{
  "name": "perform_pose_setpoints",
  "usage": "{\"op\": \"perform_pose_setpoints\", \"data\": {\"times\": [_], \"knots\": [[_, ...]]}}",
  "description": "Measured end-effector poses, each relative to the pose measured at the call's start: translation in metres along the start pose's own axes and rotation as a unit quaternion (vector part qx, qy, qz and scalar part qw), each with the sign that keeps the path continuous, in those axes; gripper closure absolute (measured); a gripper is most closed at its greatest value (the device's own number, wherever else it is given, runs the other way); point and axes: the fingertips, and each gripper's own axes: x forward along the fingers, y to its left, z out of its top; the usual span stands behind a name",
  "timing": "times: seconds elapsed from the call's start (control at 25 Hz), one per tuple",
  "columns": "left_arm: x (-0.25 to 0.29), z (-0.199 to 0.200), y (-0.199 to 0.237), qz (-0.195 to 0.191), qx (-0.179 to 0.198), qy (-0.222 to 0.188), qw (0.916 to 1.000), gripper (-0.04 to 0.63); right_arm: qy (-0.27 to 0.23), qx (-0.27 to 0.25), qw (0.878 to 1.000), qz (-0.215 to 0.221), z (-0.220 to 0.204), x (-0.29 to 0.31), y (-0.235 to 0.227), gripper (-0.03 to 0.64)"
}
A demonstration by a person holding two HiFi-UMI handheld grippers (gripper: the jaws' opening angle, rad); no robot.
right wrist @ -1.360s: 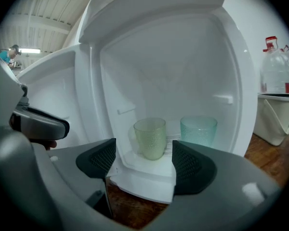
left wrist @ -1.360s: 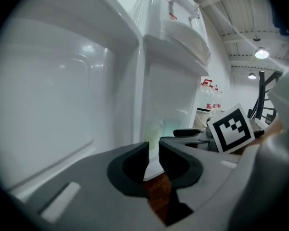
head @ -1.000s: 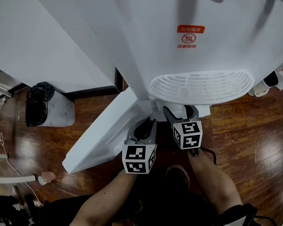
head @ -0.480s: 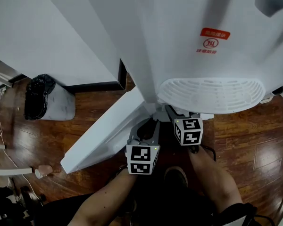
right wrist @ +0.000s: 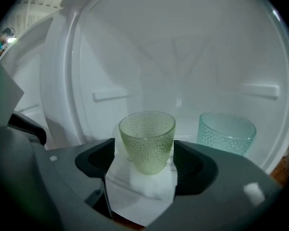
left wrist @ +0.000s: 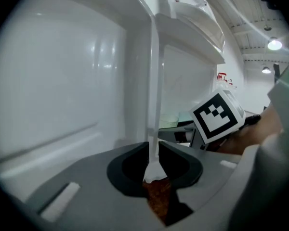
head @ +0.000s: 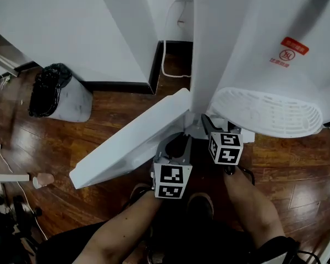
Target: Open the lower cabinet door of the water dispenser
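**Lower door stands wide open**

The lower cabinet door [head: 129, 139] of the water dispenser [head: 247, 43] is swung far out, and my left gripper [left wrist: 153, 150] has its narrow jaws pinched on its edge. My right gripper [right wrist: 144, 148] gapes wide, with a green cup [right wrist: 147, 129] just ahead between its jaws, ungripped. I judge the opening done

Head view looks steeply down over the water dispenser [head: 253, 43]; both gripper views, low and close, face its open cabinet [right wrist: 183, 57].
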Motion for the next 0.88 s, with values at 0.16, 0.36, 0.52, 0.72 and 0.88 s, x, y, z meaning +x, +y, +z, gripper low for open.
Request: {"op": "perform_pose_setpoints", "data": {"times": [0.16,0.36,0.52,0.72,0.88], "knots": [[0.001,-0.009,0.0,-0.007,-0.003,-0.001,1.0,0.454,0.003,0.007,1.0,-0.003,-0.003,0.006,-0.006,0.247],[0.0,-0.015,0.0,-0.013,0.018,0.01,0.9997,0.453,0.0,0.025,1.0,-0.019,-0.007,0.012,-0.012,0.247],[0.0,-0.017,0.003,-0.006,0.022,0.008,0.9997,0.453,-0.004,0.028,0.999,-0.038,-0.013,0.013,-0.013,0.247],[-0.003,-0.021,-0.001,-0.005,0.017,0.006,0.9998,0.453,-0.012,0.028,0.998,-0.047,-0.012,0.018,-0.016,0.241],[-0.005,-0.023,-0.011,-0.007,0.02,0.005,0.9998,0.453,-0.013,0.026,0.999,-0.046,-0.007,0.02,-0.014,0.241]]}}
